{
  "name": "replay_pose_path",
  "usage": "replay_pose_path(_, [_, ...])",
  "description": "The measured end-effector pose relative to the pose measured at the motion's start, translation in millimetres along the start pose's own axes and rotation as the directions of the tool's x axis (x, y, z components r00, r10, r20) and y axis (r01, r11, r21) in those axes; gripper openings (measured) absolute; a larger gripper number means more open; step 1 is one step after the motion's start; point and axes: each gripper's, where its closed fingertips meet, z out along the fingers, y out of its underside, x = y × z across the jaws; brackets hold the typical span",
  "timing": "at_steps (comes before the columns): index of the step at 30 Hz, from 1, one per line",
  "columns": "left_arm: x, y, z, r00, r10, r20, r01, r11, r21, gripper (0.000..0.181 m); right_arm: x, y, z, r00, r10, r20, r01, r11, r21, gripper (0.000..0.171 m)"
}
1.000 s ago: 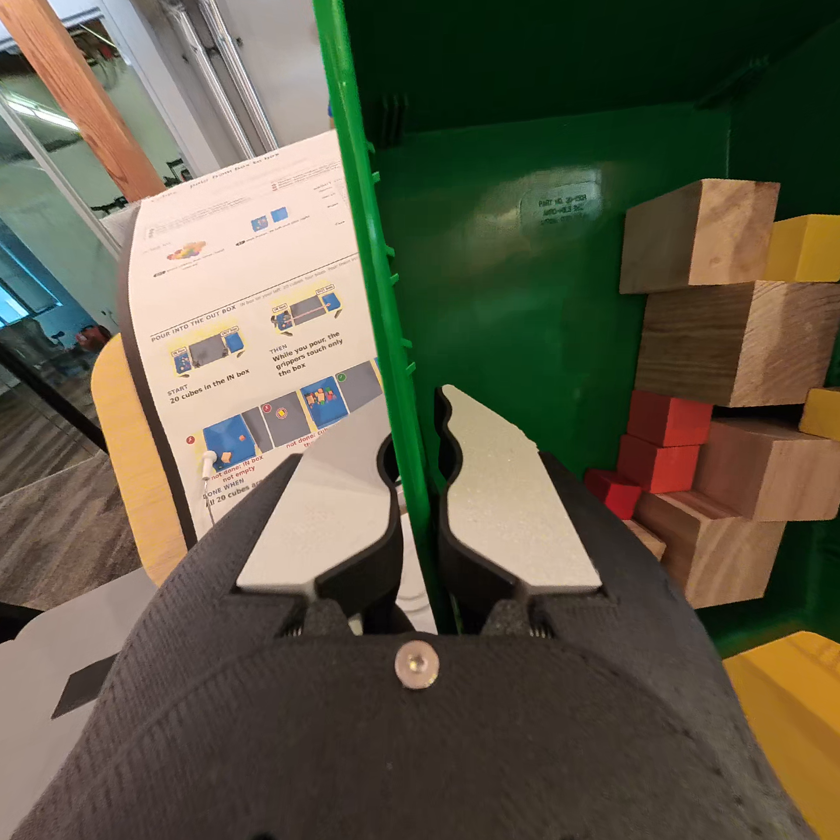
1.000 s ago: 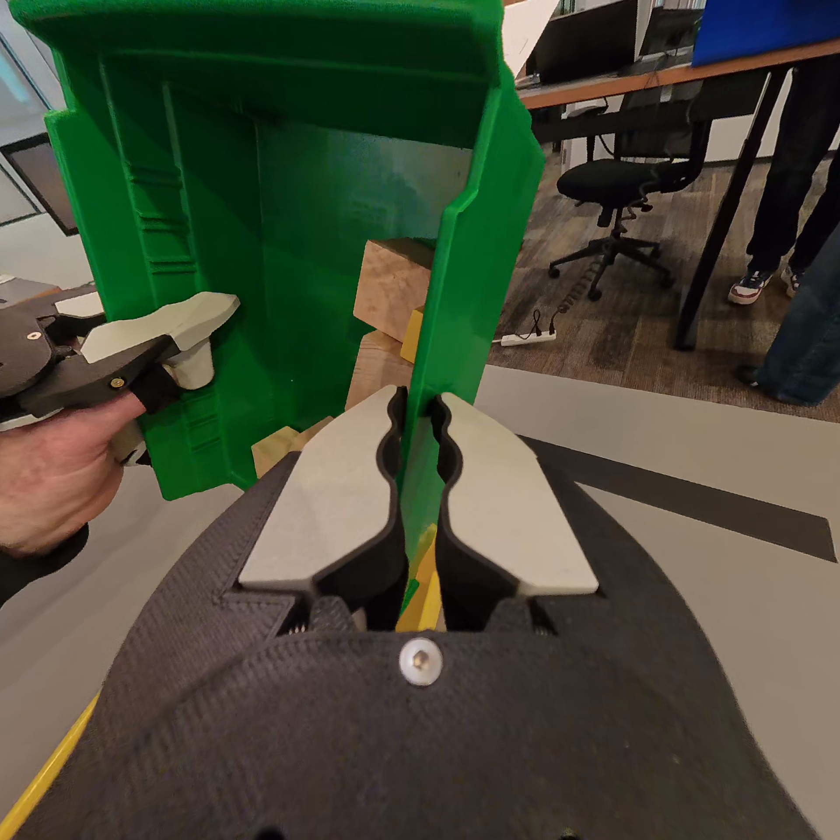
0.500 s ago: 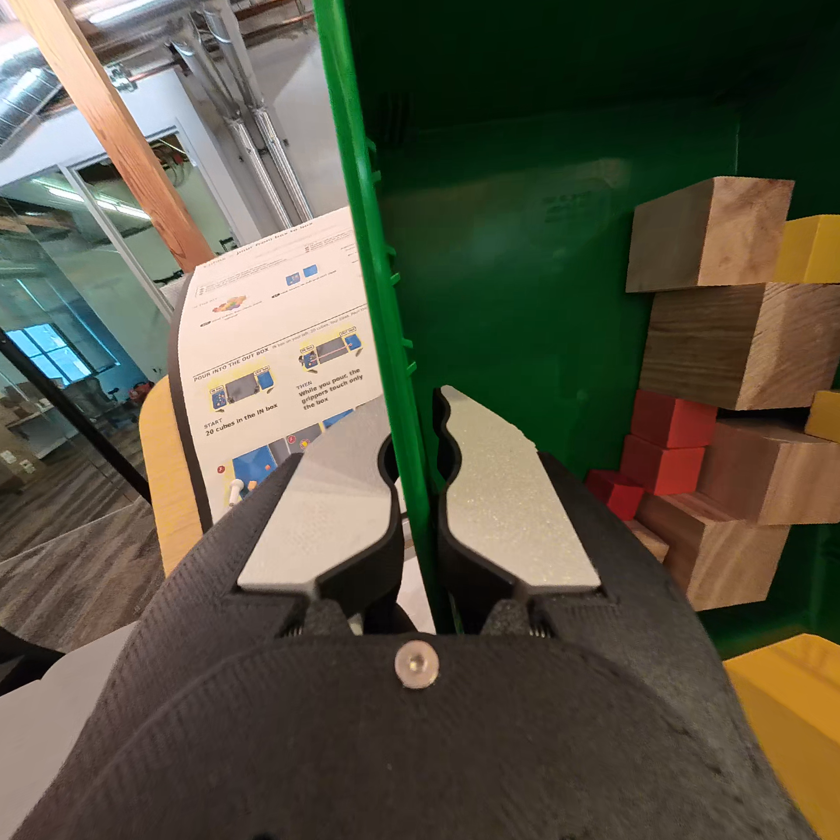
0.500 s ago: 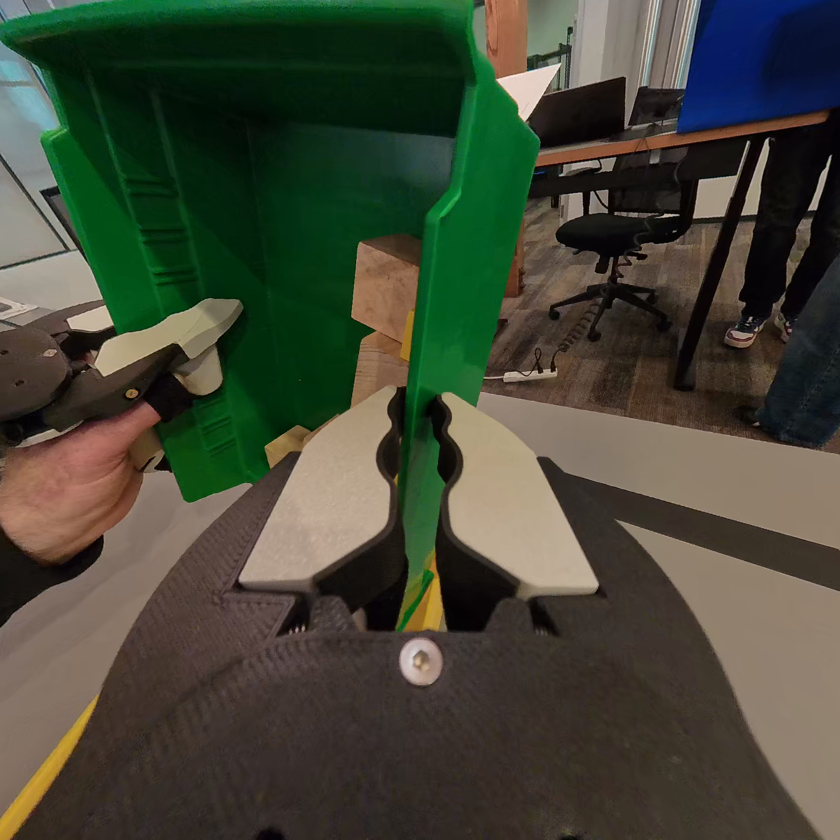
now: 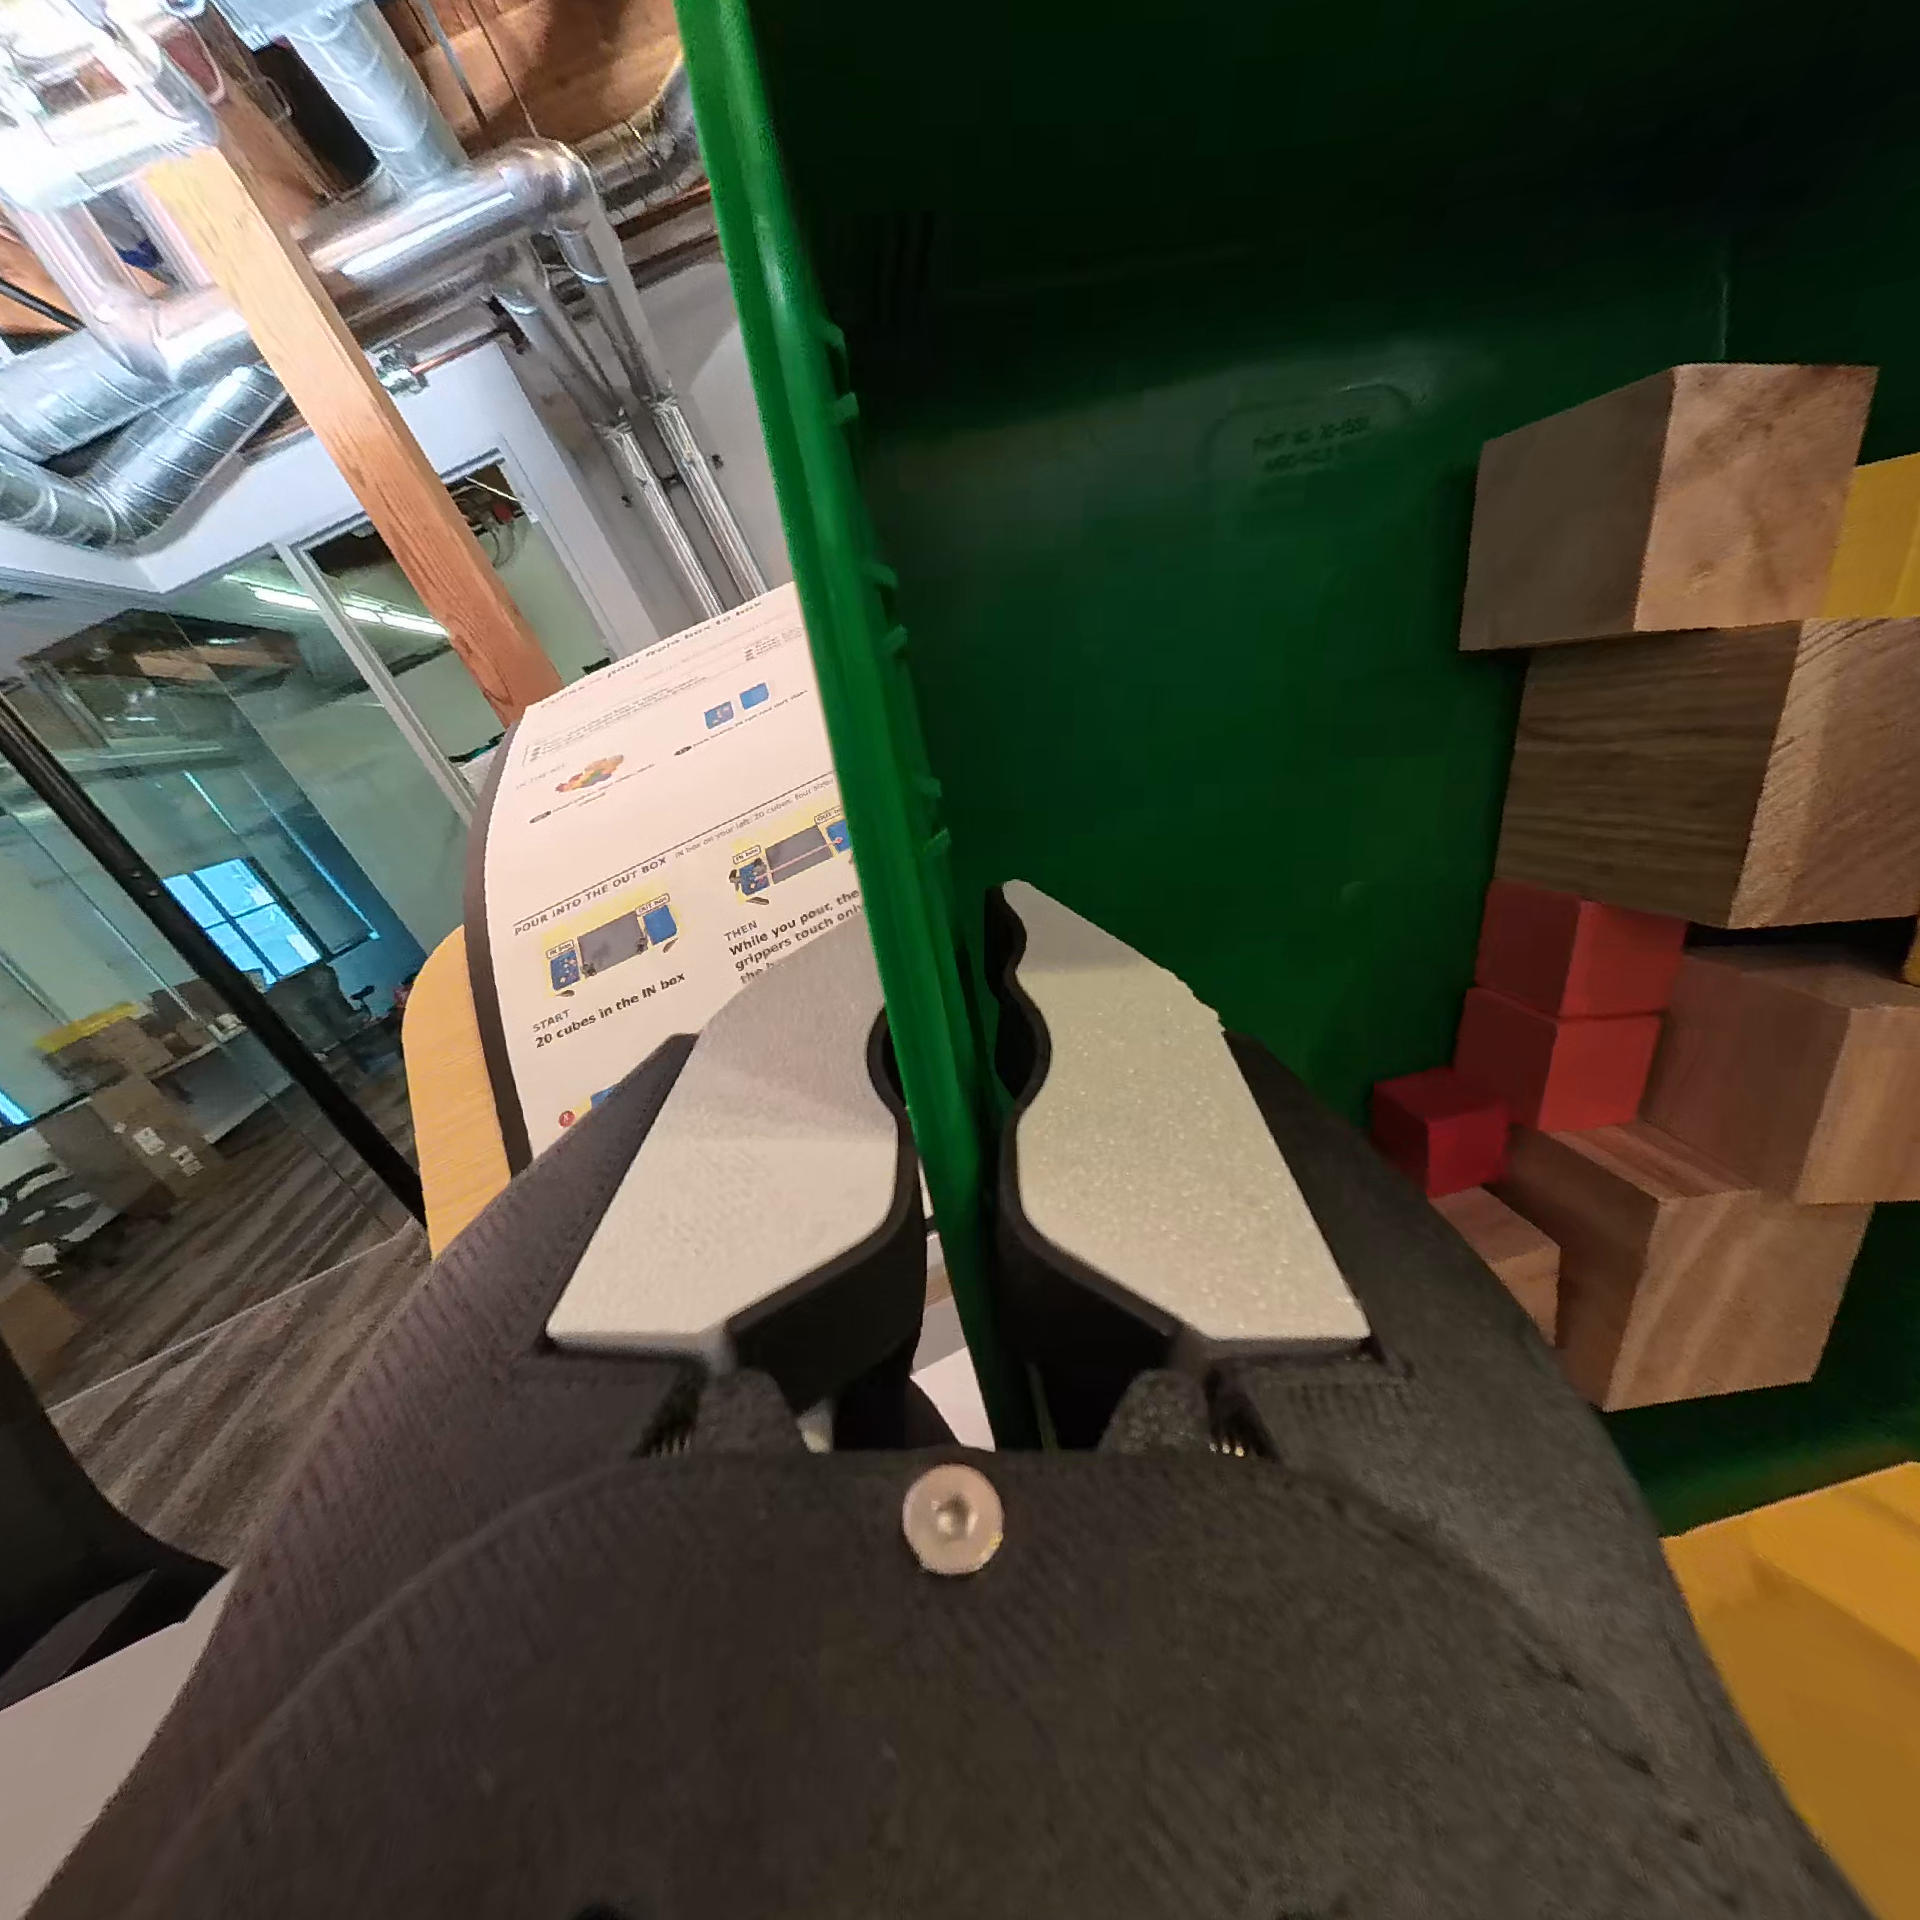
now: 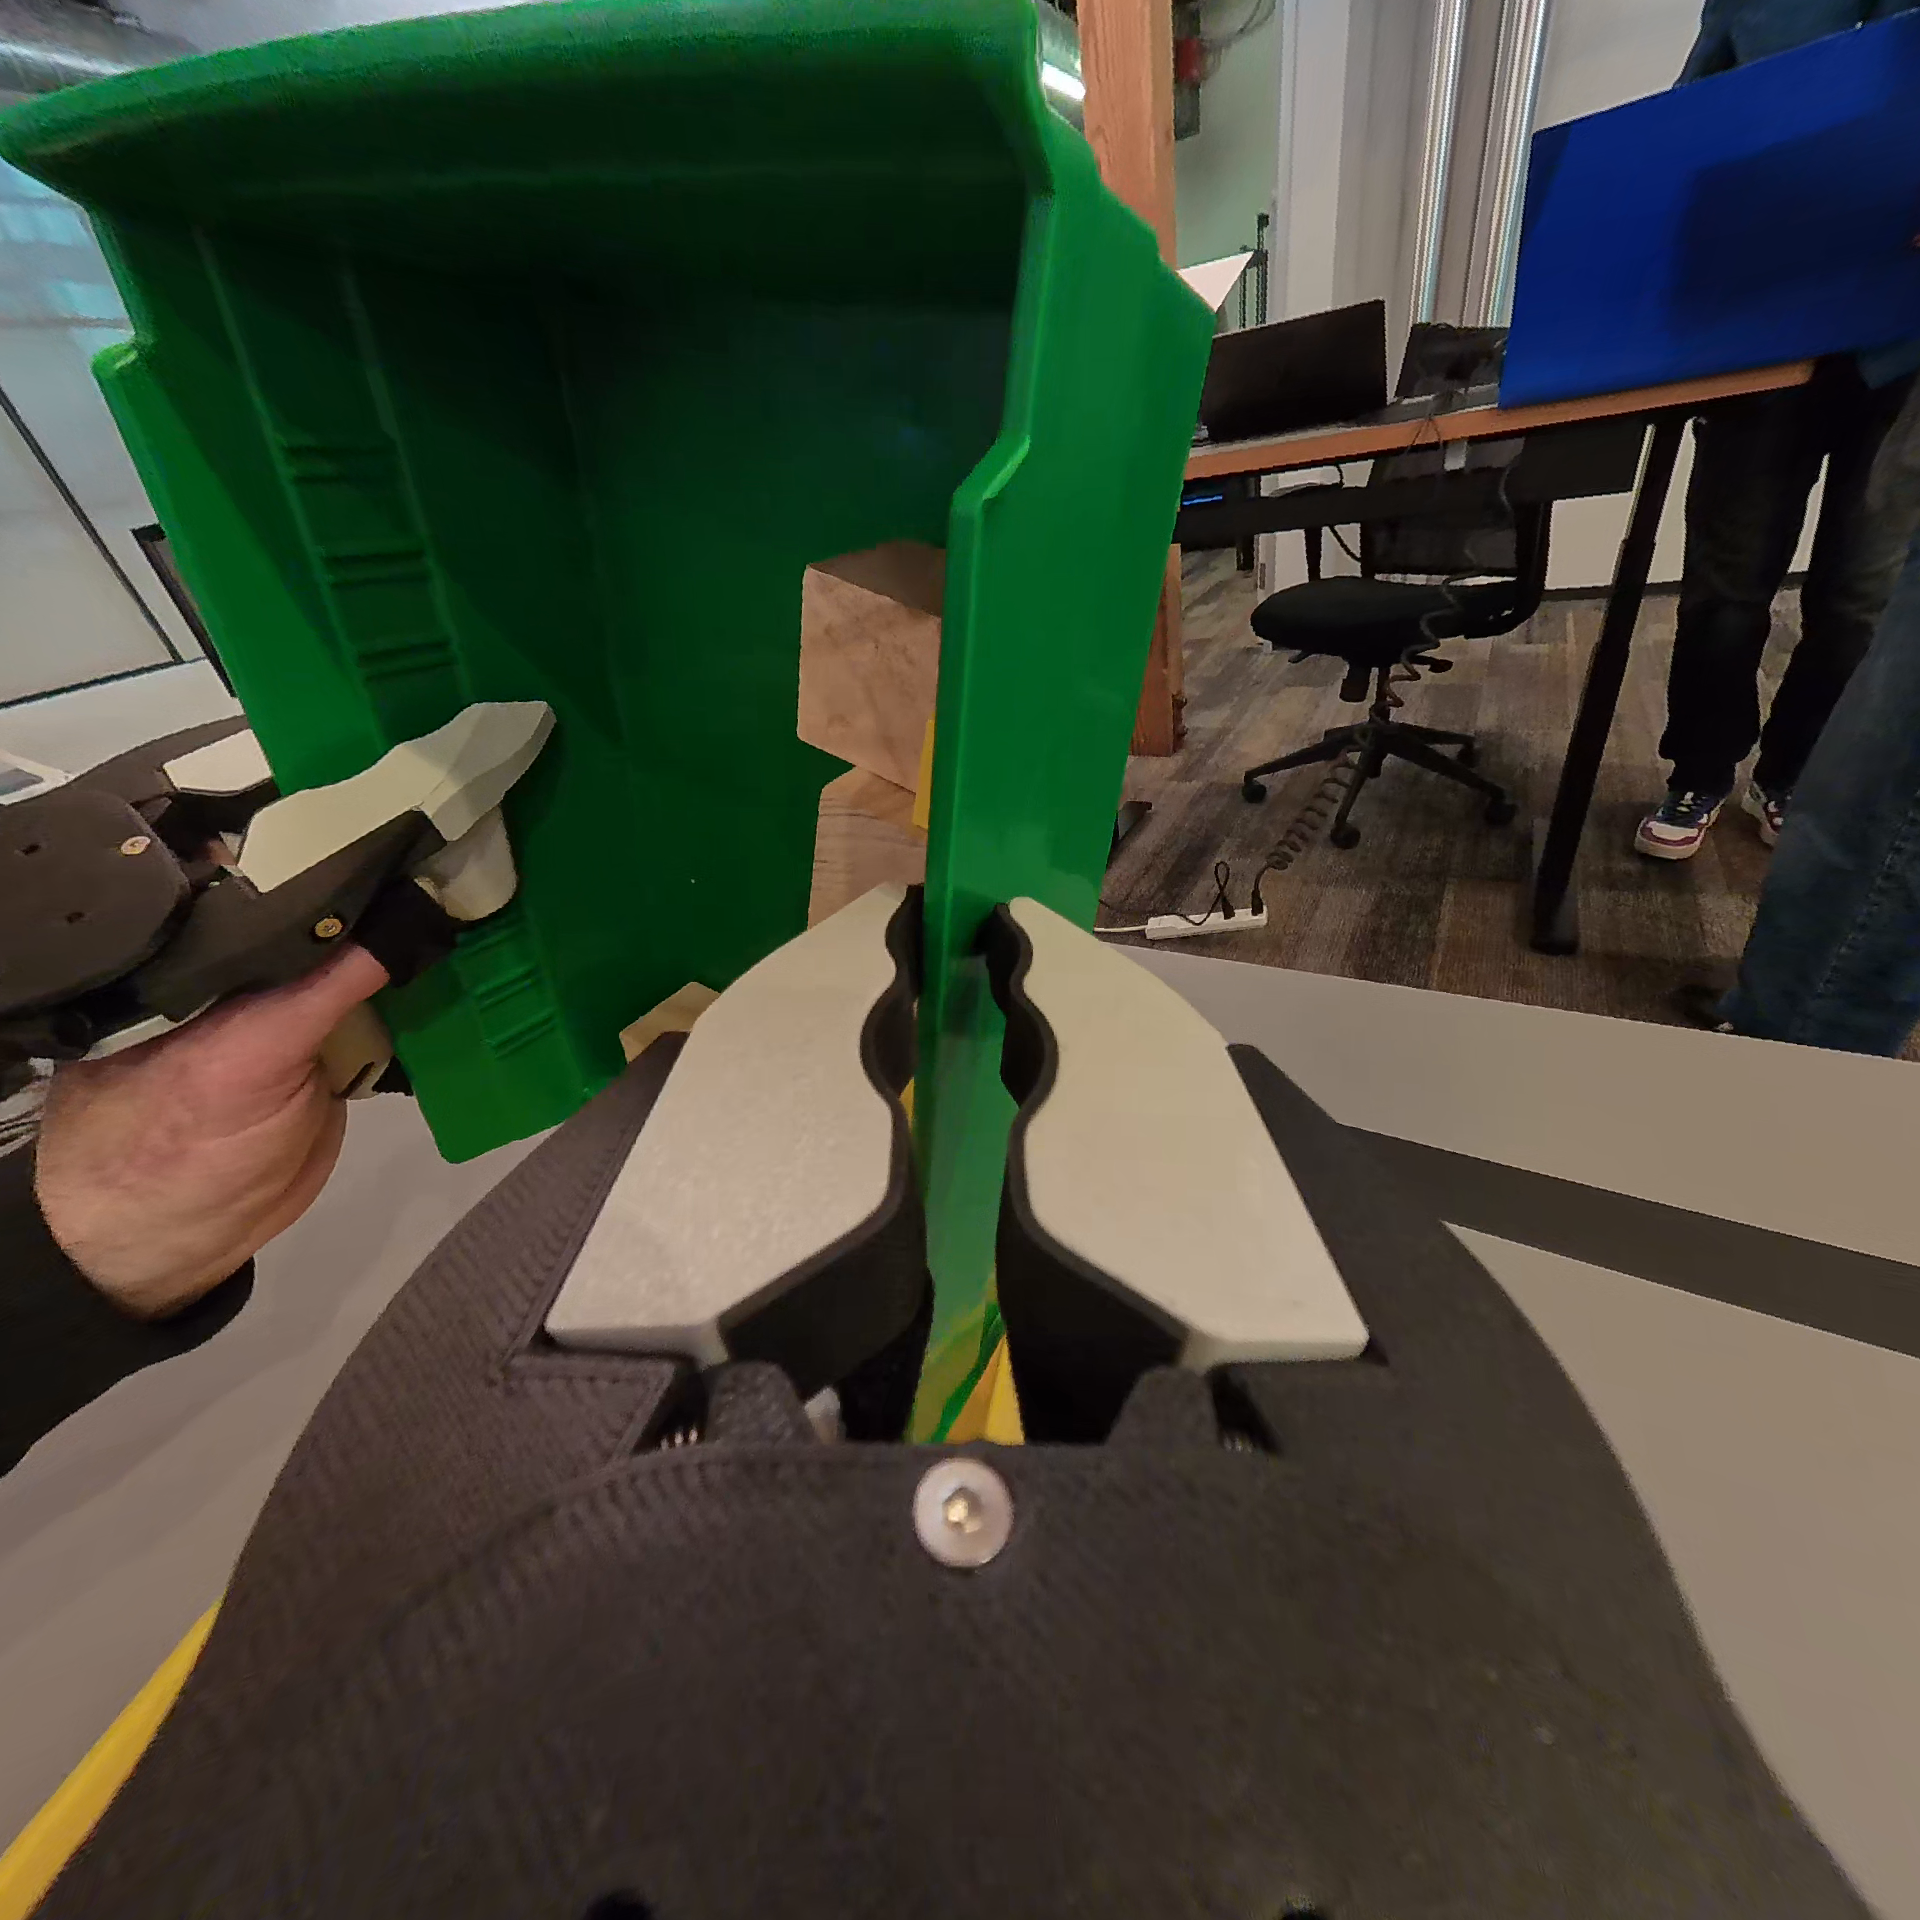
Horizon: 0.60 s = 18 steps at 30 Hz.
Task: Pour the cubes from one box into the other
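A green box [image 6: 644, 499] is held tipped steeply, its open side toward me. My left gripper [image 5: 951, 935] is shut on its left wall [image 5: 831, 582]; it also shows in the right wrist view [image 6: 457, 790]. My right gripper [image 6: 961, 935] is shut on its right wall [image 6: 1029, 665]. Wooden cubes [image 5: 1704, 769], red cubes [image 5: 1558, 987] and a yellow cube [image 5: 1881, 540] are piled against the right wall, one wooden cube [image 6: 868, 655] showing from the right. A yellow box [image 5: 1808, 1662] lies below the green box, its edge [image 6: 94, 1787] at the lower left.
A printed instruction sheet [image 5: 644, 883] stands on a board behind the left wall. The grey tabletop [image 6: 1558, 1122] has a dark stripe [image 6: 1683, 1247]. Beyond it stand an office chair [image 6: 1382, 665], a desk [image 6: 1507, 426] with a blue panel [image 6: 1704, 229], and a person's legs [image 6: 1766, 582].
Both grippers have tilted the green box further up, so the views now show more of the ceiling and room. The cubes have stayed piled against the right wall.
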Motion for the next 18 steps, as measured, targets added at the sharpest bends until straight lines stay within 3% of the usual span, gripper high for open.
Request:
replay_pose_path(1, [0, 0, 0, 1.0, 0.003, 0.002, -0.003, 1.0, 0.005, 0.009, 0, 0, 0, 1.0, -0.003, -0.002, 0.003, 1.0, 0.003, 0.006])
replay_pose_path(18, [-6, -18, 2, 0.999, 0.036, 0.038, -0.039, 0.995, 0.09, 0.008, -2, -7, -1, 1.0, -0.002, 0.009, 0.001, 0.999, 0.053, 0.006])
